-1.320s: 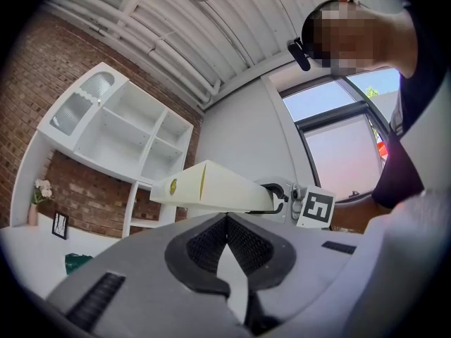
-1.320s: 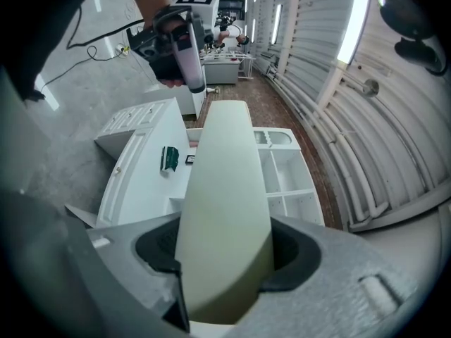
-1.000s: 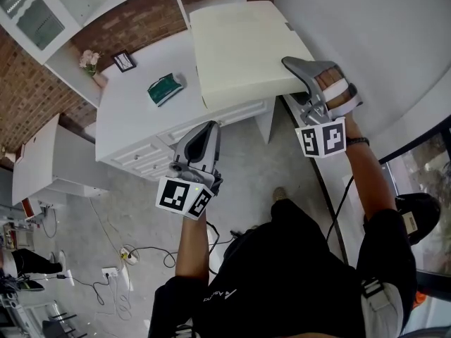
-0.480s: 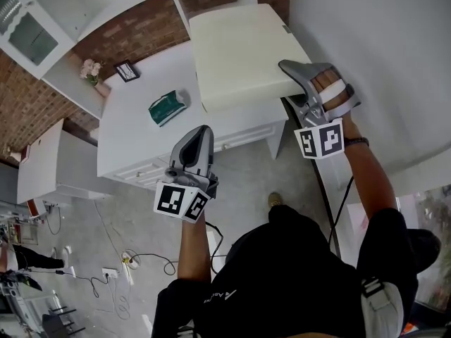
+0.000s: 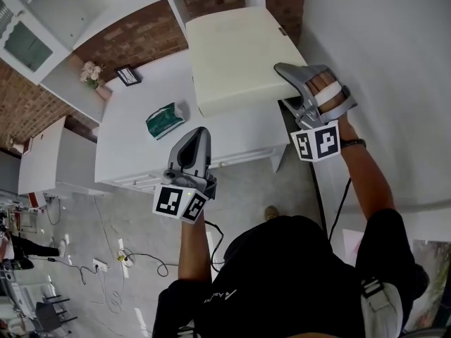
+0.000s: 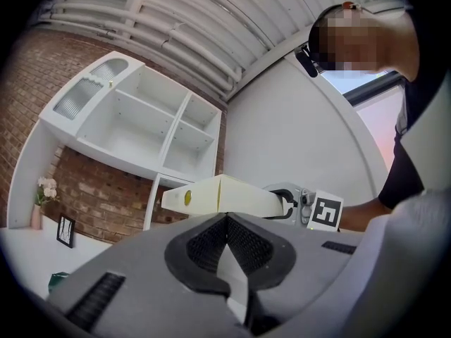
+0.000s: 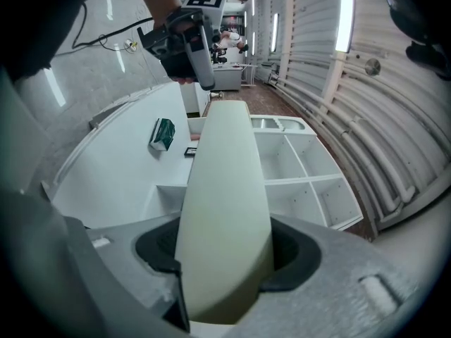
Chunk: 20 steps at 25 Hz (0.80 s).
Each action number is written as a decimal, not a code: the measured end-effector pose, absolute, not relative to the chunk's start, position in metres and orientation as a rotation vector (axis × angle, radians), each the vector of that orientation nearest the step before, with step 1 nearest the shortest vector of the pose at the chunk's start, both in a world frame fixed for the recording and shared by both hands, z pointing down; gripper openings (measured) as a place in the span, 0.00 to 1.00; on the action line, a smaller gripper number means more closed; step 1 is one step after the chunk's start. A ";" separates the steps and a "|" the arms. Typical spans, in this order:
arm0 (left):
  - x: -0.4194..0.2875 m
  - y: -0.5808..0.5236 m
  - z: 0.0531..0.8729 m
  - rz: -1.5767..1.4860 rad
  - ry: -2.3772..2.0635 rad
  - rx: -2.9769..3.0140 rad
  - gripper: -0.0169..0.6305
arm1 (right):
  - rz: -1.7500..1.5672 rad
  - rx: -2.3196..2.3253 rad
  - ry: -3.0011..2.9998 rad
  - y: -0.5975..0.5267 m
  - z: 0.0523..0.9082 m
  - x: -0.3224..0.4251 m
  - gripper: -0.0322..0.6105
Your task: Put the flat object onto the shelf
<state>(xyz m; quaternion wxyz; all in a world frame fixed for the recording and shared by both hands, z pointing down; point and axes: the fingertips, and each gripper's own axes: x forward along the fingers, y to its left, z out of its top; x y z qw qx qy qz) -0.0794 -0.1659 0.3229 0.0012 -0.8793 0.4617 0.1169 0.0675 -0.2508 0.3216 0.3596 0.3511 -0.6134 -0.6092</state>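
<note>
My right gripper point(image 5: 285, 72) is clamped on the near edge of the cream flat box point(image 5: 236, 51), which hangs roughly level over the white desk point(image 5: 134, 136), just short of the shelf point(image 7: 310, 178). My left gripper point(image 5: 197, 138), farther back from the shelf, is closed on nothing. I should carry the box level, aim its far edge into an open compartment, and release only once it rests there.

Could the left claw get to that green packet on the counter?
Probably yes. The left claw holds nothing and hangs near the green packet on the counter, with nothing between them. Its jaws are shut, so they must open first.
</note>
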 end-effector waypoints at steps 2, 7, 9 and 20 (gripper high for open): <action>-0.077 -0.176 0.322 0.366 1.470 -2.748 0.02 | -1.581 0.895 -1.592 -0.261 0.322 0.068 0.47; -0.072 -0.191 0.325 0.349 1.505 -2.741 0.02 | -1.593 0.867 -1.620 -0.280 0.326 0.065 0.47; -0.074 -0.196 0.325 0.340 1.513 -2.743 0.02 | -1.585 0.866 -1.632 -0.285 0.328 0.063 0.47; -0.087 -0.234 0.323 0.317 1.469 -2.771 0.02 | -1.558 0.887 -1.616 -0.320 0.332 0.052 0.47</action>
